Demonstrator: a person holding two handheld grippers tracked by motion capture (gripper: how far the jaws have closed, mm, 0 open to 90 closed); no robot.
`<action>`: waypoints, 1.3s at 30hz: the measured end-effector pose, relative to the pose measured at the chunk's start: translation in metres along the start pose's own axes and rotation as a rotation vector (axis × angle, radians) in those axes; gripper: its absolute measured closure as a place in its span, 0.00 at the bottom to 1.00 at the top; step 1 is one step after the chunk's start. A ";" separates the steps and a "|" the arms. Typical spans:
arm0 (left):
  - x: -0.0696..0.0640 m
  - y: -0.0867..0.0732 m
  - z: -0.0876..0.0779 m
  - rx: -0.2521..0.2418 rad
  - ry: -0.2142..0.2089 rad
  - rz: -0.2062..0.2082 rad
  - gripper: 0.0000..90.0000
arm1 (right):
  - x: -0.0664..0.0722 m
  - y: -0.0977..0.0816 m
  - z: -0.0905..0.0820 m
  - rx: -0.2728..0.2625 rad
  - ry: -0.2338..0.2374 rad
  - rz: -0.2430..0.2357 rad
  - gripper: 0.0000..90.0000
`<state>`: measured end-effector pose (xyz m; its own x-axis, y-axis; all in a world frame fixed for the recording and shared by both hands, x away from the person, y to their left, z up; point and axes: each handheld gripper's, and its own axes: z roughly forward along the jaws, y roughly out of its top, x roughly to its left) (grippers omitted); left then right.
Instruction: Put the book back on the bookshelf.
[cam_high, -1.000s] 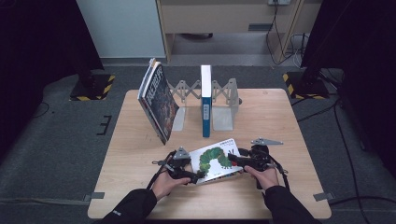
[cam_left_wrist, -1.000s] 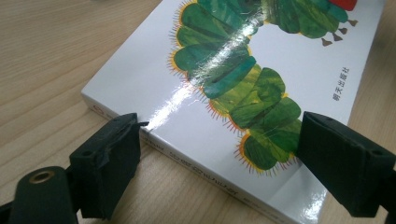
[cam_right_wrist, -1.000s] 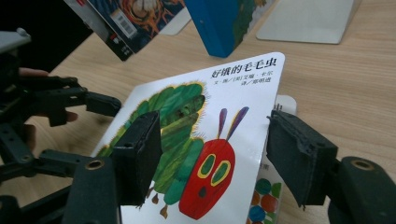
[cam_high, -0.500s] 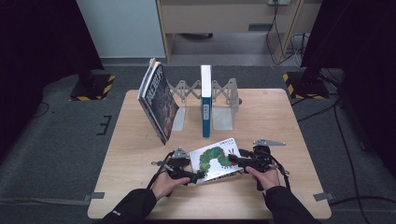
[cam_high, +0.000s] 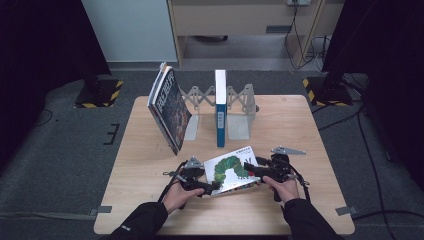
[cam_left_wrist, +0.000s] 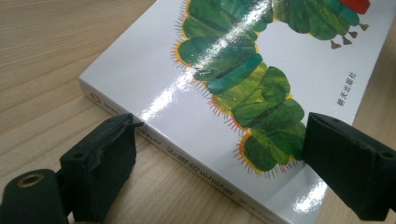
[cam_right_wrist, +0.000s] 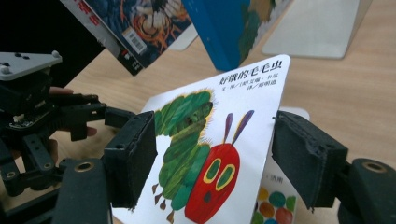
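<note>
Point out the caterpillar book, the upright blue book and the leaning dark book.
caterpillar book (cam_high: 230, 169): high view, front cover.
upright blue book (cam_high: 220, 120): high view, spine.
leaning dark book (cam_high: 172, 112): high view, cover.

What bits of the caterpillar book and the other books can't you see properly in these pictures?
- Caterpillar book: in the left tool view the top edge cuts off the caterpillar's head.
- Its lower corner in the right tool view: hidden behind the right tool.
- Blue book: in the high view it shows edge-on, so its cover is unreadable.
- Leaning book: title too small in the high view.
</note>
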<state>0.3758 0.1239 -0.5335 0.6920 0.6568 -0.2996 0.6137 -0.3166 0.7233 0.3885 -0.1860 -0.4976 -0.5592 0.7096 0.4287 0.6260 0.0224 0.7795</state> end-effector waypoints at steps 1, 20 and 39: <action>0.000 0.000 0.001 -0.005 0.000 0.001 0.09 | -0.001 0.000 0.000 -0.008 0.000 -0.009 0.34; -0.001 -0.002 0.001 -0.018 -0.001 0.018 0.08 | -0.001 -0.008 0.009 0.101 0.030 0.008 0.37; -0.006 -0.004 0.004 -0.016 -0.012 0.031 0.01 | -0.008 -0.005 0.014 0.166 0.018 -0.003 0.51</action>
<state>0.3708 0.1190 -0.5370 0.7147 0.6390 -0.2843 0.5862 -0.3256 0.7419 0.3981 -0.1820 -0.5113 -0.5694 0.6970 0.4359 0.7049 0.1412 0.6951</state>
